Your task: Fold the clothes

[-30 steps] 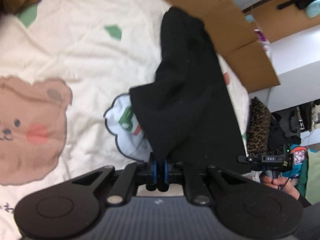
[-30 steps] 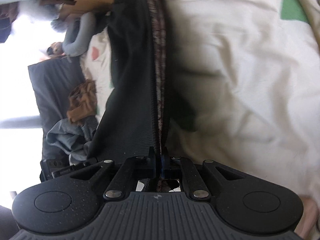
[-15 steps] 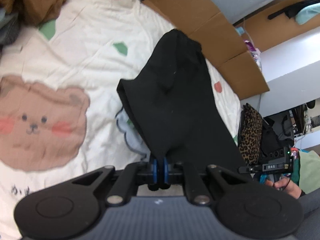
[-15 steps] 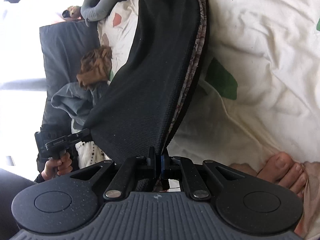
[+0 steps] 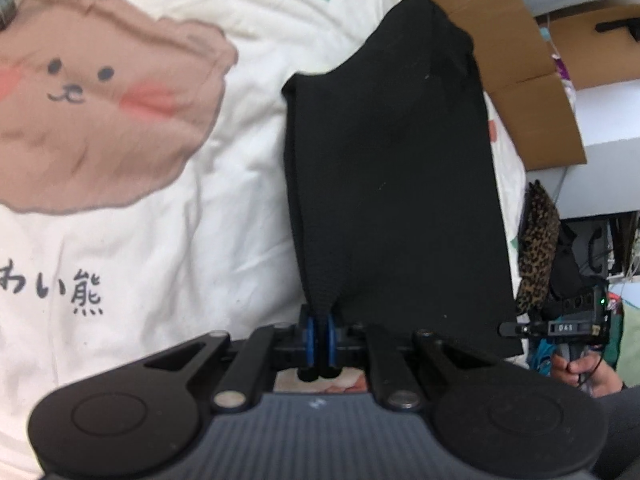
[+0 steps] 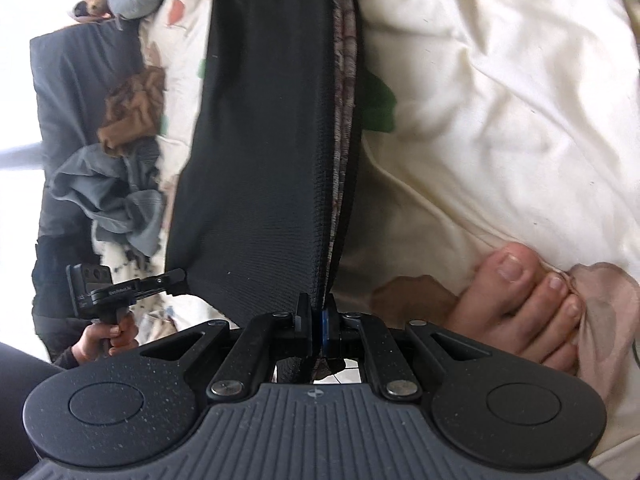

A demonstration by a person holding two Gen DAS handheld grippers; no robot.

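The left hand-held gripper is clamped tight on a pinched corner of the black garment, its blue pads nearly meeting with the cloth between them. The right hand-held gripper is likewise closed on another edge of the same garment, where a strip of patterned grey lining shows along the fold. The garment stretches away from both grips, over a cream bedsheet printed with a brown bear face and dark characters. Beside the right grip, a bare foot rests on the sheet. Further off on the bed lie a crumpled grey garment and a brown one. Cardboard stands past the bed's far edge.
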